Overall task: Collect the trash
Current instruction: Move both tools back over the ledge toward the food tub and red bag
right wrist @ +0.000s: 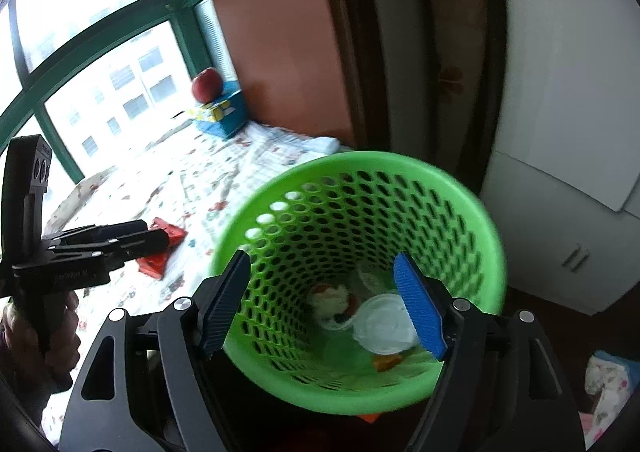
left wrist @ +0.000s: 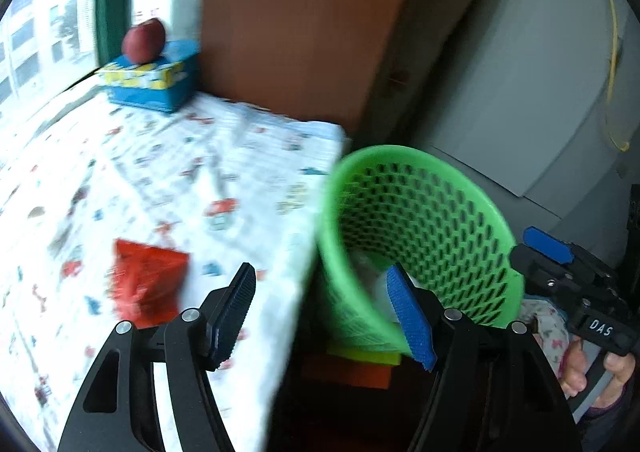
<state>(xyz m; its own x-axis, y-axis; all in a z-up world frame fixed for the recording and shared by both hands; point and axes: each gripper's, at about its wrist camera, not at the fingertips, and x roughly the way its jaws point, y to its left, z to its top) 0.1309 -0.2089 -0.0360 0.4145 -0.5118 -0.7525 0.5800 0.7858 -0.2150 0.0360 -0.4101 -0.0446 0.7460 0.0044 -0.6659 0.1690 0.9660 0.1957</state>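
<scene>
One legible label, "DAS", on right tool (left wrist: 548, 248).

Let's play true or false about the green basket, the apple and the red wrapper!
1. The apple sits on a blue box. True.
2. The green basket is empty. False: a white lid and other scraps lie at its bottom.
3. The red wrapper lies on the patterned cloth. True.
4. The left gripper holds the wrapper. False: nothing is between its open fingers.
5. The right gripper is shut. False: it is open over the basket.
</scene>
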